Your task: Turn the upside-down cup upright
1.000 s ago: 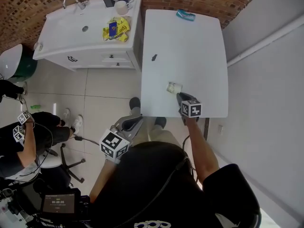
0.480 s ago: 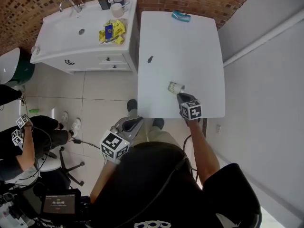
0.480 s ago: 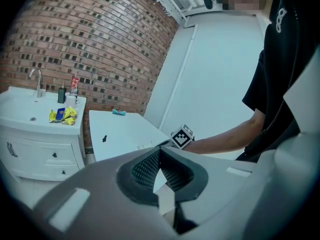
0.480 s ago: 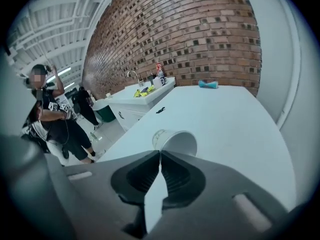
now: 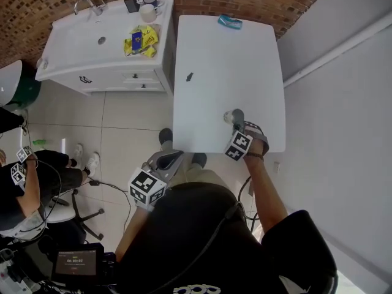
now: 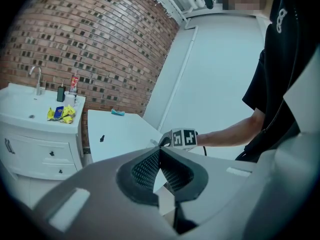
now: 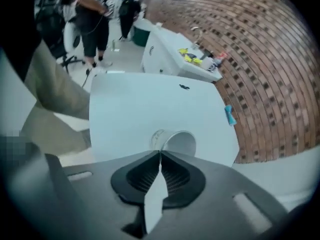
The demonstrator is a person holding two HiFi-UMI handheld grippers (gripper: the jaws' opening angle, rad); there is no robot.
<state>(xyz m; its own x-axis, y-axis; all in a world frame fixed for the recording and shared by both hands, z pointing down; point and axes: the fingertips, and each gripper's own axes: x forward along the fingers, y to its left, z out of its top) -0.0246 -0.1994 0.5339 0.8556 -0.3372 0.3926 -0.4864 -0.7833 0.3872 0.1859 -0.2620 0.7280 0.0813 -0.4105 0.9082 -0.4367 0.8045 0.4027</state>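
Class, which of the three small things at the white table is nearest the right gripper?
The cup, pinched by the right gripper at the near edge; the black piece lies mid-table, the teal thing at the far edge.

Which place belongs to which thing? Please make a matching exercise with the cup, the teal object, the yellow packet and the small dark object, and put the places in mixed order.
Things:
1. cup
2. teal object
3. yellow packet
4. small dark object

Places:
A. on top of the sink cabinet
B. at the far edge of the table
C. pinched by the right gripper
D. alone on the table, near its left edge

Pairs: 1-C, 2-B, 3-A, 4-D
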